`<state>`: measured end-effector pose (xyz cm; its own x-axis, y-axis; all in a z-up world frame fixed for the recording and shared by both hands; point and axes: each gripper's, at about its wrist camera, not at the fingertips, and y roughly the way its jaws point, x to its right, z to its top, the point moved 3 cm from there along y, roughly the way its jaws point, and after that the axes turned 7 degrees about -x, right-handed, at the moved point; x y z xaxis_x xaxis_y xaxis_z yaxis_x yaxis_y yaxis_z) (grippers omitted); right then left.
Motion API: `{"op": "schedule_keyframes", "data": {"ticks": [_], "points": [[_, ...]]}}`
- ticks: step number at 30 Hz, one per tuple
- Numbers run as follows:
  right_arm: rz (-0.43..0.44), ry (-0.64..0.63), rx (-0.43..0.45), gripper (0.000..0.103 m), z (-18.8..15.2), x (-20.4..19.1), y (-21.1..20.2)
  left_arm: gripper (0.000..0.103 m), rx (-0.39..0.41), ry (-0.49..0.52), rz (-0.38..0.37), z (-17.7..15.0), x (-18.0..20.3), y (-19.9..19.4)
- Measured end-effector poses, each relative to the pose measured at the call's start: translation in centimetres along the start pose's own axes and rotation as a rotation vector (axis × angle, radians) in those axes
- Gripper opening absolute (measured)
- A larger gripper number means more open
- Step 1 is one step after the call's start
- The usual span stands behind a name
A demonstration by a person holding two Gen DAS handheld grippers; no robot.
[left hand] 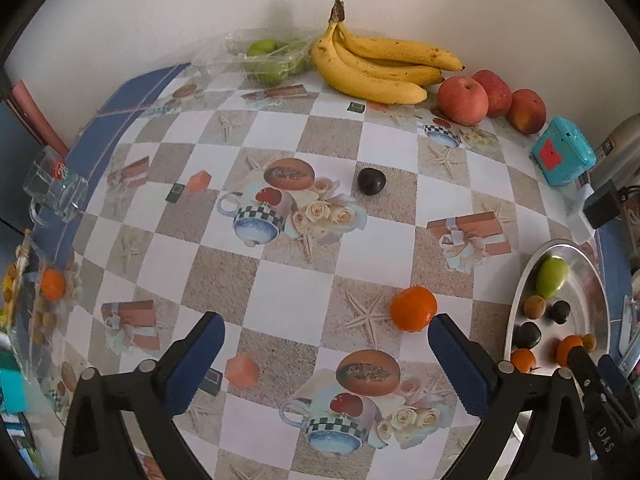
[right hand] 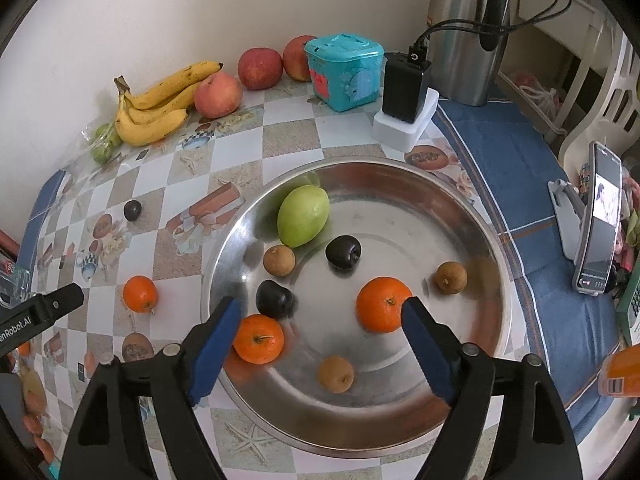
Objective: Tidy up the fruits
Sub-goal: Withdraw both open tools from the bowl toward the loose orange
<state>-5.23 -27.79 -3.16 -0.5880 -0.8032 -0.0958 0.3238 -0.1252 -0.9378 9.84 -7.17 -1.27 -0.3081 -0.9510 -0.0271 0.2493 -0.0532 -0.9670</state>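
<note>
Jaws wide on both: left gripper (left hand: 326, 334) grips nothing over bare checkered tablecloth (left hand: 280, 128), one loose orange mandarin (left hand: 413, 308) touching its right pad. Right gripper (right hand: 320, 324) hangs empty above round steel dish (right hand: 472, 364), lower centre; two more mandarins there, one beside each pad, dish centre unoccupied.

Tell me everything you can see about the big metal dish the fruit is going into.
The metal dish is a wide, shallow, round pan, apparently stainless steel, shiny and reflective with a raised rim. It sits flat on the patterned tablecloth, near the blue cloth's edge. Inside lie a green fruit, two oranges, two dark plums and three small brown fruits. The right gripper hovers above it, jaws open, holding nothing.
</note>
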Motion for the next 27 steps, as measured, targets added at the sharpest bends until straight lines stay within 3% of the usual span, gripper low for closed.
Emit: {"op": "schedule_keyframes", "data": {"ticks": [4, 7, 19, 27], "points": [[-0.006, -0.005, 0.023, 0.084, 0.1, 0.0, -0.3, 0.103, 0.015, 0.020, 0.016, 0.1, 0.1, -0.4], [-0.014, -0.007, 0.026, 0.097, 0.0, -0.1, -0.2, 0.103, 0.026, 0.036, 0.033, 0.1, 0.1, -0.6], [0.003, -0.029, 0.008, 0.097, -0.4, -0.8, 0.5, 0.103, 0.076, 0.085, 0.087, 0.9, -1.1, -1.6], [0.009, -0.085, -0.012, 0.097, -0.7, -2.6, 1.0, 0.103, 0.092, 0.036, 0.172, 2.0, -5.0, -1.6]]}}
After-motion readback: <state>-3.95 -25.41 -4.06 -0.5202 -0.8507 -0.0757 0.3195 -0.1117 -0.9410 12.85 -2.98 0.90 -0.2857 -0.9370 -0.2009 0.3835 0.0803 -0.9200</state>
